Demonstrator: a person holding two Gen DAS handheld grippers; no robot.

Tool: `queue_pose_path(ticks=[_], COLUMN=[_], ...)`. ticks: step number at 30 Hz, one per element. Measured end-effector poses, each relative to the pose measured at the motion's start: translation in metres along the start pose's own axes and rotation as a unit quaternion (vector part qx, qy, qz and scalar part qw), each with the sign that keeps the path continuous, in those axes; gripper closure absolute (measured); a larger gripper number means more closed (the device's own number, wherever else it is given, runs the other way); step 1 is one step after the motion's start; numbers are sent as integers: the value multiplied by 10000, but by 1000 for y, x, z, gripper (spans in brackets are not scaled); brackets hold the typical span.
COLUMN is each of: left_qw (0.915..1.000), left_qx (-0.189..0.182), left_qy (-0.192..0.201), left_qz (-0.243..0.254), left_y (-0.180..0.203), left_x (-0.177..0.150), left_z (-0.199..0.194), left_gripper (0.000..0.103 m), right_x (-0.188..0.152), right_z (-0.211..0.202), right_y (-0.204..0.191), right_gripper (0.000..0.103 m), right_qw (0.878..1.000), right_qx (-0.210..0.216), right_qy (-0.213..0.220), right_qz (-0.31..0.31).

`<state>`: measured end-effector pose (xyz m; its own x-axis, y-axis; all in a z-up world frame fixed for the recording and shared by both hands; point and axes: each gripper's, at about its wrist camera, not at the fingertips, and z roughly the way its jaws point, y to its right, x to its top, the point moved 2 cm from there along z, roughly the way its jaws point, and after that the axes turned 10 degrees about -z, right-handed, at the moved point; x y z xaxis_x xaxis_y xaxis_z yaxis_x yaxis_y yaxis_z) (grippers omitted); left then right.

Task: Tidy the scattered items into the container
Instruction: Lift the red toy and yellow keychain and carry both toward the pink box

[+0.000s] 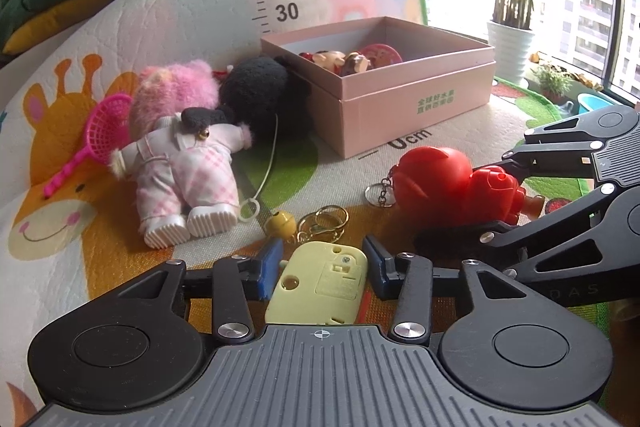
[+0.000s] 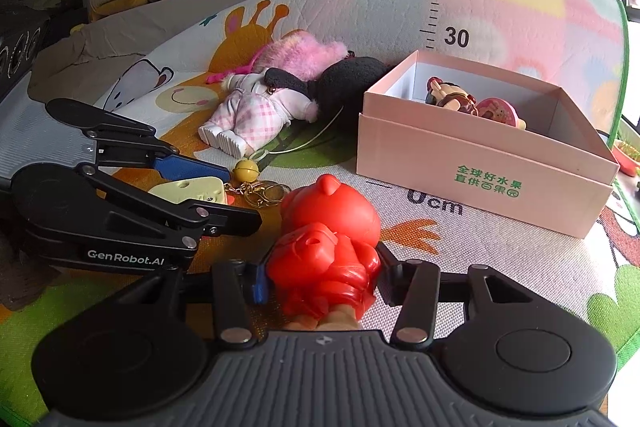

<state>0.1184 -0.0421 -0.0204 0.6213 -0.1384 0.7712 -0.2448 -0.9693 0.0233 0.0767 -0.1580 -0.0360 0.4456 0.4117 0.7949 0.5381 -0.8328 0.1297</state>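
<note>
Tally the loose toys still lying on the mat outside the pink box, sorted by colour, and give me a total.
Pink: 3, the fluffy plush, the checked-outfit doll and the toy net
Black: 1, the plush
Red: 1, the figure
Yellow: 2, the plastic case and the bell
Total: 7

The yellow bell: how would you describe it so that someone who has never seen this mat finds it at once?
Start from the pink box on the play mat, then come toward the doll in pink checked clothes. Just past its white shoes lies the yellow bell, beside gold key rings. It is the only small round yellow thing; the pale yellow toy nearby is flat and boxy.
</note>
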Motion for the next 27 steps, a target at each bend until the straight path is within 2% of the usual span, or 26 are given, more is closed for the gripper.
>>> queue_pose_path(ticks=[4, 7, 13, 15, 17, 27], left_qw=[10000, 9999, 9997, 9996, 9995, 9991], left_qx=[-27, -5, -58, -66, -105, -247], left_qy=[-9, 9, 36, 33, 21, -84], left_qz=[-53, -131, -216, -259, -301, -346], left_y=[-3, -5, -7, -7, -6, 13], left_x=[-3, -2, -1, -1, -1, 1], left_z=[-3, -1, 2, 2, 0, -10], left_gripper=[52, 45, 44, 46, 55, 55], right_x=[0, 0, 0, 0, 0, -13], right_z=[0, 0, 1, 1, 0, -18], right_y=[0, 0, 0, 0, 0, 20], right_gripper=[54, 54, 54, 54, 54, 54], right_qw=[10000, 10000, 10000, 10000, 10000, 9993], right_qx=[-7, -17, -21, -21, -41, -200], right_qy=[1, -1, -6, -5, -21, -43], right_qz=[14, 10, 17, 19, 22, 317])
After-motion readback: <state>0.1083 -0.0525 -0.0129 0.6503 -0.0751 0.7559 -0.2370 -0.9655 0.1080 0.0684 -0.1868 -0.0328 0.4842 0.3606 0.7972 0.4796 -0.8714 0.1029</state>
